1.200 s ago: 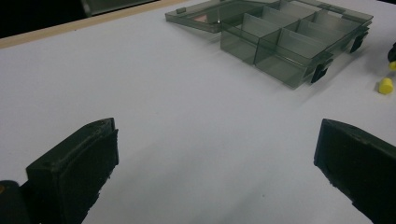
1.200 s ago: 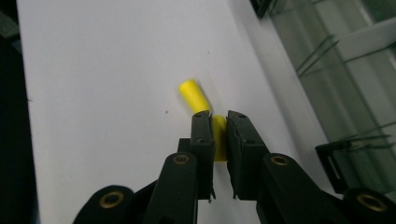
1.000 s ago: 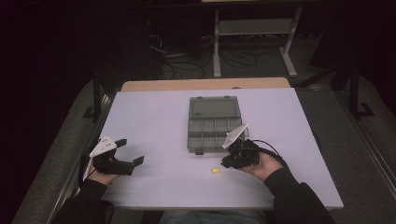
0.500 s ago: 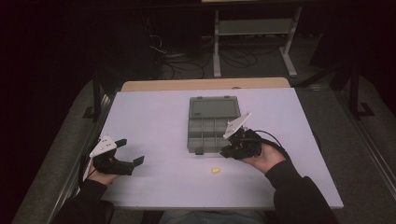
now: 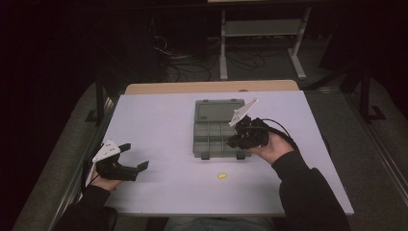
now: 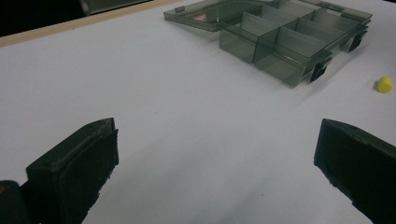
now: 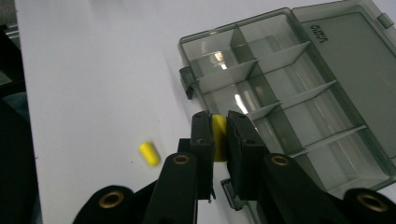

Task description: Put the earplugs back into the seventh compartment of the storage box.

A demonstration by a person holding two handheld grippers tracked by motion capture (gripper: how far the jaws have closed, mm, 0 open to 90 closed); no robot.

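The right gripper (image 7: 219, 128) pinches a small yellow piece (image 7: 219, 138) — probably foam — over the smoky grey compartment box (image 7: 289, 98), lid open. A matching yellow piece (image 5: 222, 176) lies near the box; the left gripper (image 5: 136, 156) rests spread at the table's (image 5: 159, 120) near left.

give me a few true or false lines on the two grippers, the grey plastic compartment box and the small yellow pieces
1. The right gripper is shut on a small yellow piece. True.
2. The grey plastic compartment box has its lid closed. False: the lid lies open, flat on the table.
3. The left gripper has its jaws wide apart with nothing between them. True.
4. A second small yellow piece lies inside a compartment. False: it lies on the white table, in front of the box.
5. The right gripper is over the box's near right part. True.
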